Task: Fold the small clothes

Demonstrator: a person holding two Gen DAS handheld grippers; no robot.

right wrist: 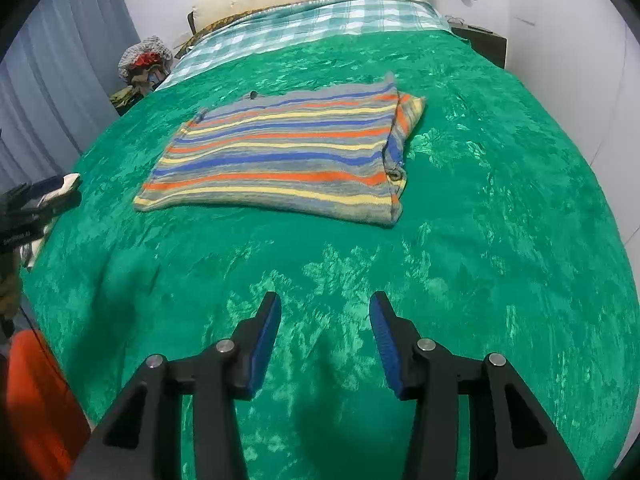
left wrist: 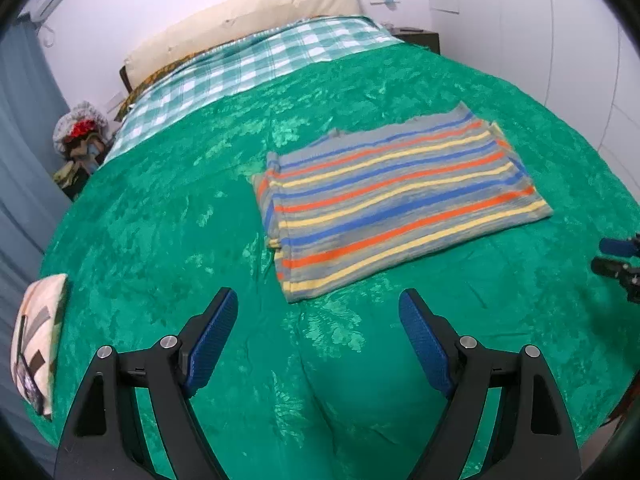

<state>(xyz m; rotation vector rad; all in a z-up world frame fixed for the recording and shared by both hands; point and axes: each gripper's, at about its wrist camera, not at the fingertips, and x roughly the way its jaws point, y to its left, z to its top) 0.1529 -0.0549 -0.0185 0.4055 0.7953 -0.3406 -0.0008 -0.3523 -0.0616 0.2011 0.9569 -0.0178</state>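
We see the folded striped garment [left wrist: 400,196] lying mid-bed [left wrist: 160,240]. Our left claw [left wrist: 318,308] gapes wide, the right claw [right wrist: 325,314] narrower; both empty.

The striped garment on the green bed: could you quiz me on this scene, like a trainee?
1. True or false: the left gripper grips the striped garment.
2. What covers the bed beyond the green spread: A checked cloth, B towel, C nothing?
3. Which gripper stands wider open?

Key: 1 false, both grippers are empty and apart from it; 2 A; 3 the left, wider than the right gripper.
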